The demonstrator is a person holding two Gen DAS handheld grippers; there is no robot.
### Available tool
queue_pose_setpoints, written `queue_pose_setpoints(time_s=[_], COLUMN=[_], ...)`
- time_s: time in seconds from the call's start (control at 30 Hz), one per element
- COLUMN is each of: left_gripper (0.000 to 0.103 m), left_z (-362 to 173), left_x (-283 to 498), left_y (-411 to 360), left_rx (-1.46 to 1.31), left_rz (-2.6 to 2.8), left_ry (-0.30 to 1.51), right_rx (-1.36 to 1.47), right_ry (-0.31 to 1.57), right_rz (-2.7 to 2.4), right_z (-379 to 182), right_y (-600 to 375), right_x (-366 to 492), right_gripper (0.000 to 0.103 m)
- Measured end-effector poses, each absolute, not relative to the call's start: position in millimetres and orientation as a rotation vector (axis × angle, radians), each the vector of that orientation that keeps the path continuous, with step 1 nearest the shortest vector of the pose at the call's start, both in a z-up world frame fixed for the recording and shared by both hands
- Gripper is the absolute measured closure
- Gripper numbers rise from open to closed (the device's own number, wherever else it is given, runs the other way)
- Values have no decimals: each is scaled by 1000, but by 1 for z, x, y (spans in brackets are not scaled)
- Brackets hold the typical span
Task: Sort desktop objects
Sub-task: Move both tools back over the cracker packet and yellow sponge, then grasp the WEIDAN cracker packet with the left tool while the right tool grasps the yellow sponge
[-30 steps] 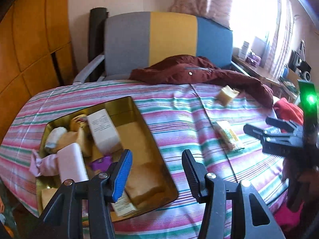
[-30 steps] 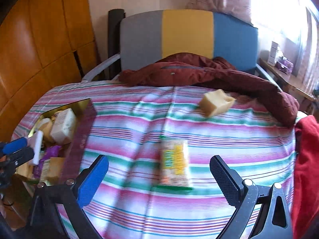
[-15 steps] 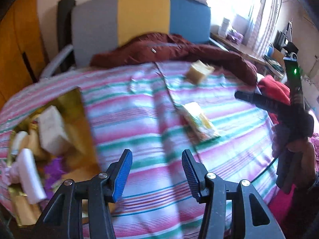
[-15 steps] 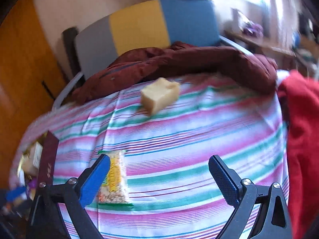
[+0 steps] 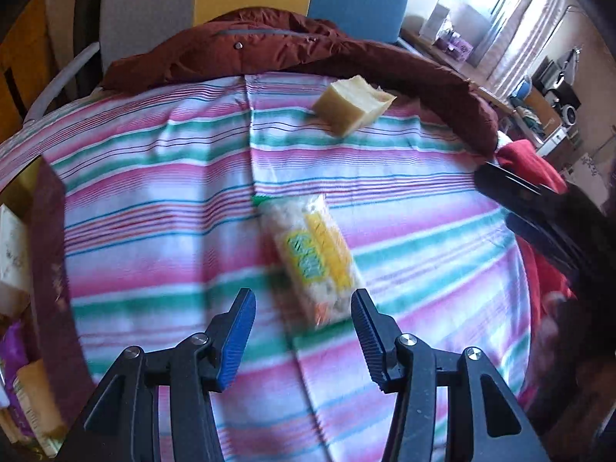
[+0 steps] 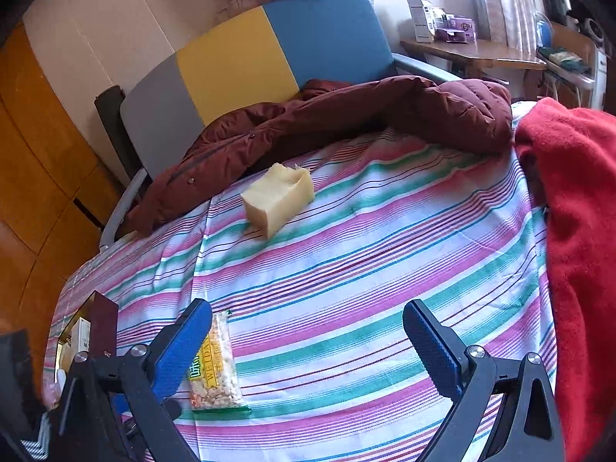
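The snack packet (image 5: pixel 313 258) lies flat on the striped cloth (image 5: pixel 161 208) that covers the table, a clear wrapper with a yellow and green label and pale kernels inside. The left claw (image 5: pixel 304 331) hangs over its near end with the jaws apart, one pad on either side of the packet and neither pressing on it. From the packet, at about one o'clock and well apart, a pale yellow block (image 5: pixel 352 104) with a torn top sits on the cloth, just beside the dark red jacket (image 5: pixel 269 50) heaped along the far edge. At nine o'clock from the packet stands the maroon wall of the tin box (image 5: pixel 52 269), with small boxes and wrapped things inside it. At three o'clock the right claw (image 5: pixel 512 208) reaches in from the side. Seen from its own camera, the right claw (image 6: pixel 308 340) is spread wide with nothing between its pads, the packet (image 6: pixel 213 365) partly behind its left finger. A red blanket (image 6: pixel 577 231) lies at the table's right edge, and a grey, yellow and blue chair back (image 6: pixel 246 65) rises behind the jacket.
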State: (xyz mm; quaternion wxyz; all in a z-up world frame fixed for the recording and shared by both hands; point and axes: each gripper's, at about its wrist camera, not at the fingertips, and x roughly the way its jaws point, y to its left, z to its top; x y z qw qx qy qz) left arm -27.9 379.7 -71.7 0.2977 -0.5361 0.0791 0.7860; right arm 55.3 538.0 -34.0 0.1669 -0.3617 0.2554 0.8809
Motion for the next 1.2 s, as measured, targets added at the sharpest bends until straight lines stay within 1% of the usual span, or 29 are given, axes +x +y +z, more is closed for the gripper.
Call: queue_pose_setpoints(time_s=[0.03, 0.1, 0.33, 0.43, 0.63, 0.7, 0.8, 1.03, 1.2], left_gripper=[48, 41, 39, 40, 40, 43, 49, 51, 51], left_z=[-73, -78, -100, -105, -110, -110, -108, -109, -112], left_x=[-31, -37, -53, -54, -47, -44, -43, -32, -28], left_y=[387, 398, 426, 431, 427, 426, 420, 398, 392], left_rx=[-1421, -1426, -1472, -1449, -1367, -1338, -1321, -1268, -1216], left_rz=[2101, 2120, 2138, 2169, 2162, 2159, 2157, 2159, 2167], left_ry=[216, 247, 309, 369, 432, 462, 461, 445, 421], right_rx=[-1026, -1024, -1041, -1042, -1080, -1091, -1104, -1166, -1225], right_ry=[741, 765, 784, 789, 794, 785, 765, 779, 885], right_rz=[2504, 2496, 2496, 2497, 2478, 2473, 2466, 2450, 2480], right_z=[-34, -35, -37, -38, -45, -46, -48, -59, -66], right_y=[540, 543, 547, 547, 549, 548, 547, 545, 538], right_x=[56, 57, 53, 53, 50, 49, 48, 43, 33], right_gripper=[3, 3, 3, 3, 3, 3, 3, 3, 3])
